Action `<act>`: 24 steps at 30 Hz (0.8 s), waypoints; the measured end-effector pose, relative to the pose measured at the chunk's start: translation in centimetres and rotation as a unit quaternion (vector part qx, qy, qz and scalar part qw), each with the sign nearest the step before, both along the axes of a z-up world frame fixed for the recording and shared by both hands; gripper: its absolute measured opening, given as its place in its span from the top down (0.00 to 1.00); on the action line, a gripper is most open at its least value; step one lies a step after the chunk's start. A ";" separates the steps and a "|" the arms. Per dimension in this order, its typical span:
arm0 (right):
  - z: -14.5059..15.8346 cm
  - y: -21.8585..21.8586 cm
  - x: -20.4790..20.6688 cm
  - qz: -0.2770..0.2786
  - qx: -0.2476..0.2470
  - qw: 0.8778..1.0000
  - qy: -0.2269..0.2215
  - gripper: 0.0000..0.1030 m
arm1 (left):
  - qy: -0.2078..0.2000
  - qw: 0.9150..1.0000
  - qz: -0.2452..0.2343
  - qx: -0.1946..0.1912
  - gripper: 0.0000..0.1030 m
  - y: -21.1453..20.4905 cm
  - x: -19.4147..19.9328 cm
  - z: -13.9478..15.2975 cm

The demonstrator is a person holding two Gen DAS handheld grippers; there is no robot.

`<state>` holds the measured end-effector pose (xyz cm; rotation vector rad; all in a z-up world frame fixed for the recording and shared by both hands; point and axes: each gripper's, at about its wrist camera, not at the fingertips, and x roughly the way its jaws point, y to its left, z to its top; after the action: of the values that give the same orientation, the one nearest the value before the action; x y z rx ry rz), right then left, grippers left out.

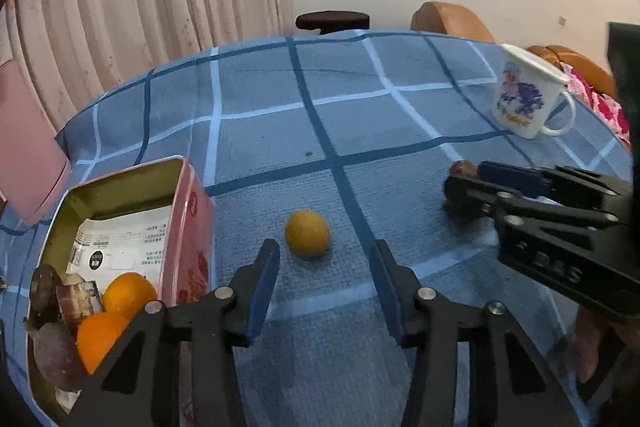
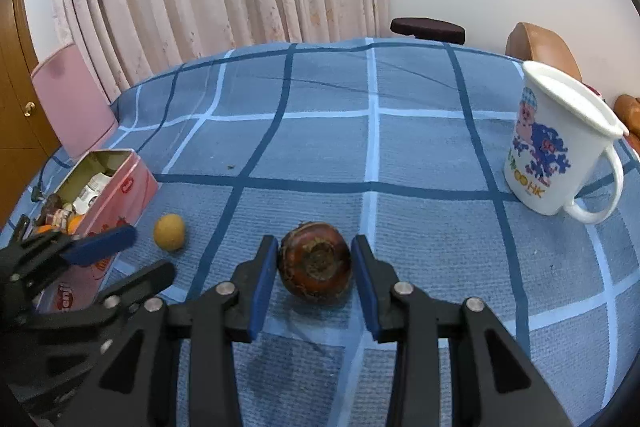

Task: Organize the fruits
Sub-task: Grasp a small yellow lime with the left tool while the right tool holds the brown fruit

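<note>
At lower left of the left wrist view we see the open pink tin holding oranges and dark fruits, and just right of it our left gripper stands spread, the small yellow fruit lying on the blue checked cloth just beyond its tips, untouched. Lower centre in the right wrist view, our right gripper pinches the brown round fruit between its blue pads. Far right stands a white printed mug.
</note>
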<state>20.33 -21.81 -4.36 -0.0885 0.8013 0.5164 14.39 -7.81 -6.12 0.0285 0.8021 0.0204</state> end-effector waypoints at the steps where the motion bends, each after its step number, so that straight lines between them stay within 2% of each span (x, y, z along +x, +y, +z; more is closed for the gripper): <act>1: 0.0 0.1 0.0 0.002 0.000 1.000 0.001 0.61 | 0.005 1.000 0.001 -0.006 0.52 0.2 0.3 -0.2; 5: -0.3 0.0 0.3 0.009 0.005 1.000 0.015 0.60 | 0.027 0.999 0.006 -0.027 0.57 0.9 1.6 -0.9; 8: -0.4 0.2 0.3 0.010 0.005 1.000 0.017 0.60 | 0.030 0.999 0.011 -0.021 0.66 0.9 2.1 -1.2; 9: -0.4 0.2 0.3 0.010 0.006 1.000 0.017 0.60 | 0.029 0.999 0.011 -0.021 0.73 0.9 2.2 -1.2; 14: -0.2 0.2 0.0 0.015 0.013 1.000 0.009 0.61 | 0.017 0.999 0.010 -0.037 0.73 1.3 1.9 -1.0; 24: 0.9 -0.3 -1.3 0.020 0.027 0.999 -0.036 0.61 | -0.039 0.999 0.013 -0.029 0.73 1.3 0.2 0.5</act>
<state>18.98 -22.08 -3.42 -0.0726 0.7168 0.5687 14.56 -6.48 -5.66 -0.0372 0.7246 0.0220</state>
